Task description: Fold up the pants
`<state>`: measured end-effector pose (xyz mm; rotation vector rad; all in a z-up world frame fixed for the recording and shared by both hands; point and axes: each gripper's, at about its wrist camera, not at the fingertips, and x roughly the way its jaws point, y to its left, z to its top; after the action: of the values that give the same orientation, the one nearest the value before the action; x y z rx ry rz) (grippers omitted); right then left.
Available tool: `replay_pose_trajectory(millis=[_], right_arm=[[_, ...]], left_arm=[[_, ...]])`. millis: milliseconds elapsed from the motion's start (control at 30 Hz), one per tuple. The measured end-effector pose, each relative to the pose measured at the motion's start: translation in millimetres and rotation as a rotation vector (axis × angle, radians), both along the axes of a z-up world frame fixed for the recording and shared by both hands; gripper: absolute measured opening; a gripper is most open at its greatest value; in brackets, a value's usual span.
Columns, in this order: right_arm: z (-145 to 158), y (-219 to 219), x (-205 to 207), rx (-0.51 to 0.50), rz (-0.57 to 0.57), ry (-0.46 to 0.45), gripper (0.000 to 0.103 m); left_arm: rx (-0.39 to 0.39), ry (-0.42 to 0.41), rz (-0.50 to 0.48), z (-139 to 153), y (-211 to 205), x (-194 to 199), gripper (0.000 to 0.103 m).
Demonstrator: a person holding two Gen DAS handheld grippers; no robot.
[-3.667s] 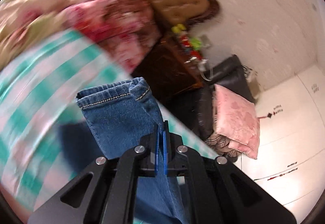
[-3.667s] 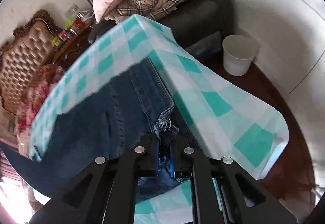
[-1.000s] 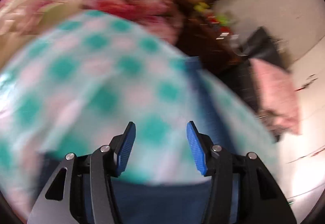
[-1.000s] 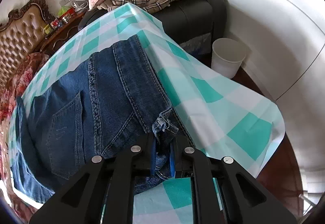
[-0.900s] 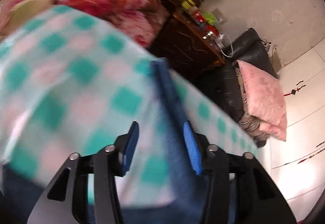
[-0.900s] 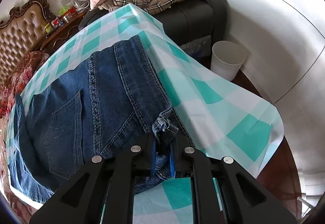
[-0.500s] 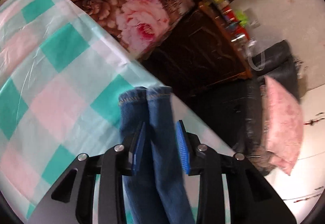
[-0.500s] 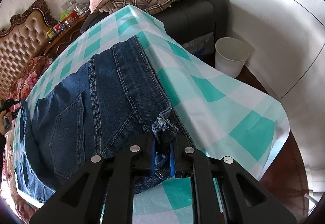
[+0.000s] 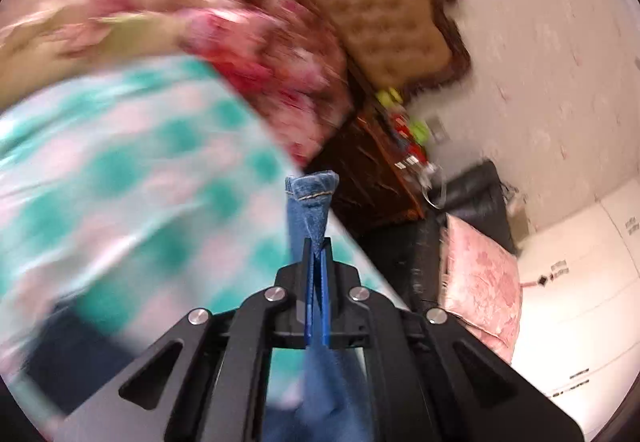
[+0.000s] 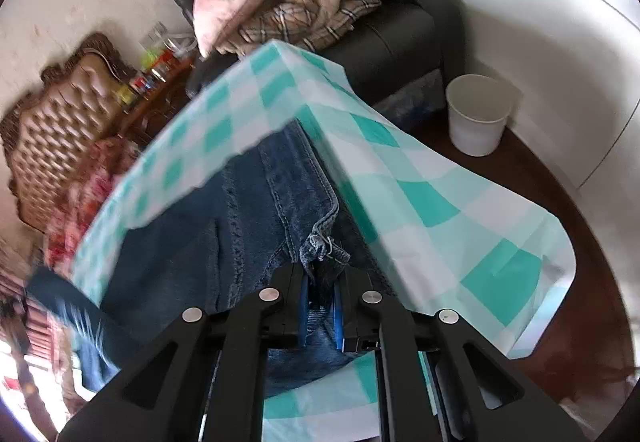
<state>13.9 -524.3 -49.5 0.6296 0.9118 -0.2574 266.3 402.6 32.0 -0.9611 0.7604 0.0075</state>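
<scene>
Two tools grip the pants (image 10: 256, 226). Left tool (image 9: 317, 274) pinches the hems (image 9: 312, 189); right tool (image 10: 320, 302) clamps the waistband (image 10: 324, 246), ready for folding lengthwise.

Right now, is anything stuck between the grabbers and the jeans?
No. The left gripper is shut right on the jeans' hem, and the right gripper is shut on the jeans too. Nothing visible sits between pads and denim.

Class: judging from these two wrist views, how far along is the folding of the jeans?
Done: both ends gripped. The left gripper pinches the hem; the right gripper clamps the waist end of the jeans. In hand: denim rising off the checked cloth. Left: hem to waist, flatten.
</scene>
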Motion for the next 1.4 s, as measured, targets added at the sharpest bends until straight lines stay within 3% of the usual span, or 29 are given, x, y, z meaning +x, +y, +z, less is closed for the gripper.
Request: replay_pose_trajectory(millis=[67, 133, 267, 333, 467, 567, 633, 667, 733, 833, 933, 1067, 1233, 1333, 1400], right_arm=[[0.5, -0.2, -3.9, 0.018, 0.001, -0.003, 0.009], [-11.6, 0.0, -5.0, 0.045, 0.005, 0.028, 0.009], [-39.1, 0.2, -1.3, 0.048, 0.003, 0.124, 0.009], [-42.6, -2.5, 1.3, 0.067, -0.003, 0.134, 0.009], [-17.9, -6.5, 32.4, 0.080, 0.025, 0.129, 0.008], [41.6, 1.4, 43.6, 0.047, 0.061, -0.008, 0.007], [80.0, 10.2, 30.3, -0.029, 0.066, -0.106, 0.007], [81.8, 10.8, 23.1, -0.052, 0.059, -0.113, 0.007], [61.5, 8.2, 9.9, -0.073, 0.045, -0.051, 0.007], [-1.3, 3.2, -5.5, -0.017, 0.042, 0.080, 0.007], [-38.0, 8.4, -8.8, -0.029, 0.039, 0.153, 0.007], [-37.6, 15.4, -4.0, -0.075, 0.045, 0.161, 0.007], [-28.8, 16.8, -7.1, -0.097, 0.041, 0.149, 0.007], [-38.6, 17.5, -11.5, -0.125, 0.043, 0.169, 0.008], [-36.5, 18.7, -13.3, -0.141, 0.042, 0.165, 0.008]], left_arm=[[-0.044, 0.021, 0.060, -18.5, 29.7, -69.1, 0.002], [-0.079, 0.106, 0.102, -63.3, 51.5, -128.5, 0.002], [-0.209, 0.268, 0.140, -151.7, 68.1, -183.2, 0.002], [-0.235, 0.271, 0.149, -166.1, 70.3, -187.1, 0.002], [-0.266, 0.250, 0.098, -141.3, 71.9, -140.2, 0.002], [-0.192, 0.139, 0.043, -71.2, 63.2, -95.8, 0.002], [-0.138, 0.025, 0.031, -24.4, 57.7, -98.6, 0.002], [-0.113, 0.011, 0.033, -16.5, 56.0, -105.1, 0.002], [-0.099, 0.045, 0.047, -30.3, 58.0, -123.5, 0.002], [-0.202, 0.224, 0.054, -116.7, 69.5, -146.7, 0.002], [-0.244, 0.277, 0.083, -159.2, 76.5, -167.0, 0.002], [-0.247, 0.265, 0.066, -169.8, 79.0, -167.2, 0.002], [-0.180, 0.195, 0.018, -146.5, 75.6, -160.0, 0.002], [-0.181, 0.289, 0.033, -167.8, 77.0, -164.5, 0.002], [-0.192, 0.272, 0.032, -173.8, 78.2, -167.3, 0.002]])
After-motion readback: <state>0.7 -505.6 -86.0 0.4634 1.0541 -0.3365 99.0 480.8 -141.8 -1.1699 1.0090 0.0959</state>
